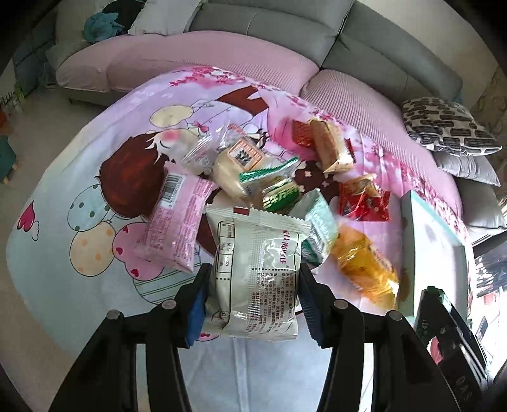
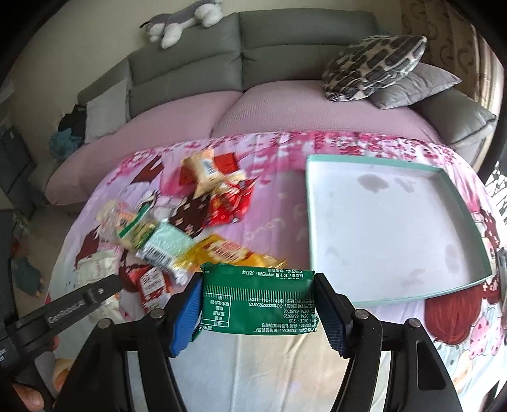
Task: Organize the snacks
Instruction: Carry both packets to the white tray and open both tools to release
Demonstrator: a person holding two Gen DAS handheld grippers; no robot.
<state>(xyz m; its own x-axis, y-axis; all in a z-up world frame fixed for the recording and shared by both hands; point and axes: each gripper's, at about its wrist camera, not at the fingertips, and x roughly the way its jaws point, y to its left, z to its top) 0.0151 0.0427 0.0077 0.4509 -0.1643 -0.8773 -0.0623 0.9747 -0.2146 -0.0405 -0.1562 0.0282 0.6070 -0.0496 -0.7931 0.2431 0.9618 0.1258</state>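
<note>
My left gripper (image 1: 253, 298) is shut on a white snack packet (image 1: 256, 279) with red and black print, held above the cartoon-printed cloth (image 1: 79, 253). Beyond it lies a pile of snacks: a pink packet (image 1: 177, 222), a green-and-white packet (image 1: 275, 190), a yellow packet (image 1: 364, 266), a red packet (image 1: 364, 199) and a tan one (image 1: 332, 145). My right gripper (image 2: 258, 304) is shut on a green packet (image 2: 258, 301) with white print, lifted just off the cloth. The pale teal-rimmed tray (image 2: 389, 222) sits to its right with nothing in it.
A grey sofa (image 2: 190, 63) with a pink cover runs behind the table, with patterned and grey cushions (image 2: 374, 66) at the right and a plush toy (image 2: 180, 22) on its back. The other gripper's black body (image 2: 63, 307) shows at the lower left of the right wrist view.
</note>
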